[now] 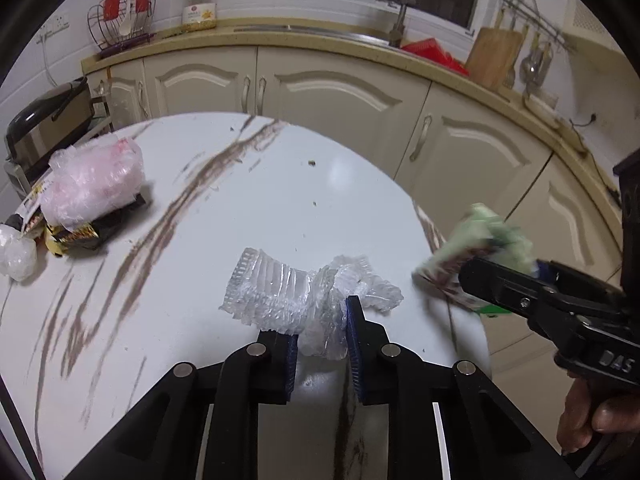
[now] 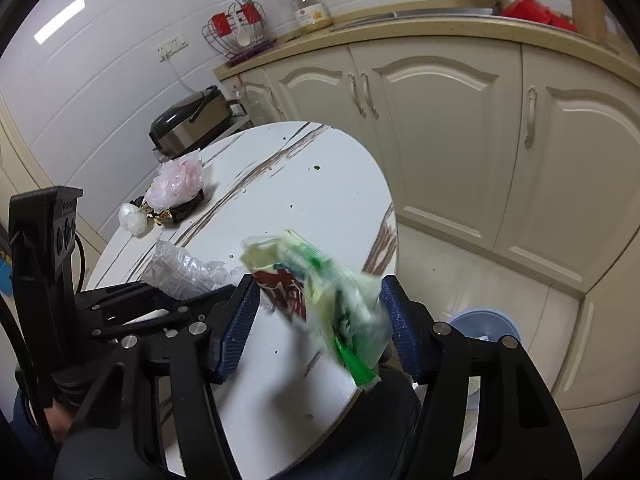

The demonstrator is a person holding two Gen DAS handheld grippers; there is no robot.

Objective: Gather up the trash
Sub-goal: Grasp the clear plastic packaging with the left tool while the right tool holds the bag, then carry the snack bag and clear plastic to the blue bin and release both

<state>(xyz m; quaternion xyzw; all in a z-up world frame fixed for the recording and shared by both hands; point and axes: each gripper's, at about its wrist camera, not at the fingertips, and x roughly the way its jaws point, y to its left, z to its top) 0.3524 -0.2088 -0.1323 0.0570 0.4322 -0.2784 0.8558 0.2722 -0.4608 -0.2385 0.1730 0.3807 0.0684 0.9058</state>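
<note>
My left gripper (image 1: 322, 322) is shut on a clear crumpled plastic tray (image 1: 292, 292) that rests on the white round table (image 1: 248, 208); the tray also shows in the right wrist view (image 2: 180, 270). My right gripper (image 2: 318, 308) holds a blurred green and white wrapper (image 2: 320, 284) at the table's right edge; its jaws stand wide and whether they pinch it is unclear. The wrapper also shows in the left wrist view (image 1: 480, 240). More trash lies at the far left: a pink plastic bag (image 1: 96, 182) on dark snack wrappers (image 1: 80, 236), and a white plastic ball (image 1: 16, 254).
A blue bin (image 2: 486, 322) stands on the floor below the table's right edge. Cream cabinets (image 1: 340, 100) and a counter run behind. A rice cooker (image 2: 192, 120) sits beyond the table's far left. Crumbs dot the table.
</note>
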